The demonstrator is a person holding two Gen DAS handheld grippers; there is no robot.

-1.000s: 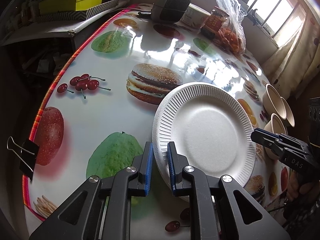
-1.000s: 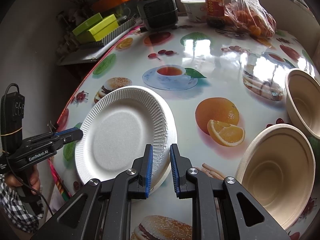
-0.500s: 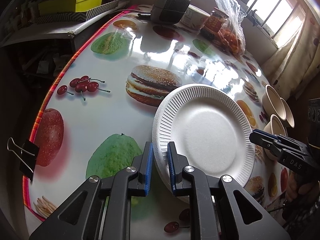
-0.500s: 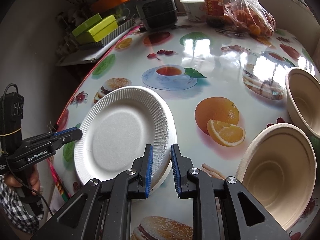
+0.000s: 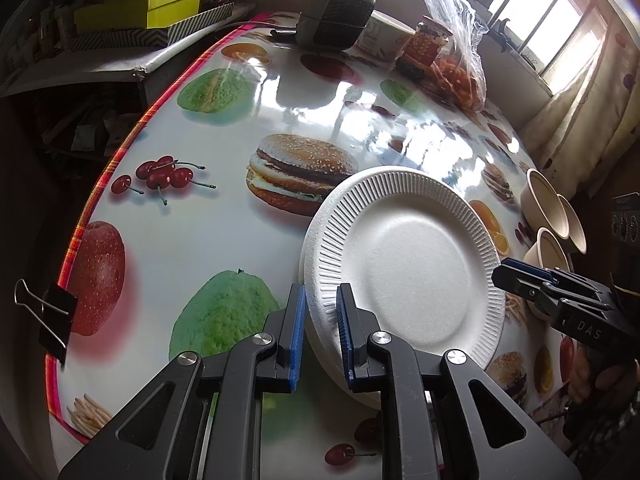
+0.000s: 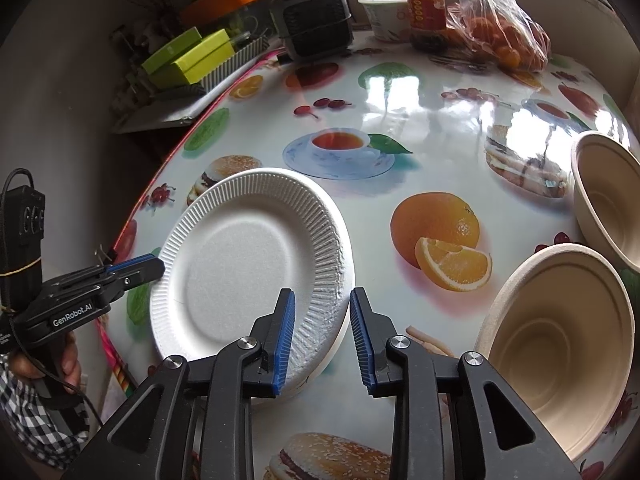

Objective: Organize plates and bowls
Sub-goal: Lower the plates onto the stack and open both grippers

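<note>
The right wrist view looks down past the right claw [image 6: 322,334], whose blue pads [image 6: 285,336] have just been spreading and now stand apart, released, with the near rim of the white paper plates [image 6: 240,268] lying between them but neither pad pressing on it; there is a second rim showing under the top plate, so it is a small stack, resting flat on the glossy tabletop [image 6: 420,128] printed with fruit and burgers; just to the right sit two tan pulp bowls [image 6: 556,344], the nearer one close to the claw and the farther one [image 6: 608,196] touching it or nearly so at the frame's edge; on the far side of the plates the left claw [image 6: 156,266] reaches in to the opposite rim, held by a hand [image 6: 68,360] with a checked sleeve below it. From the left wrist view the left claw [image 5: 321,332] straddles the stack's rim [image 5: 320,280] with its jaws narrow and has eased open a touch; I cannot tell whether the pads actually bite the rim; the right claw [image 5: 516,278] shows at the plates' other side, with the bowls [image 5: 548,208] beyond it. Farther off stand a small dark fan heater [image 5: 338,8], a red-labelled jar [image 5: 426,46], a clear bag of oranges [image 5: 460,68] and a white tub [image 6: 386,14]; green boxes [image 5: 148,4] sit on a shelf past the tabletop's edge, where a black binder clip [image 5: 54,316] grips the cloth.
</note>
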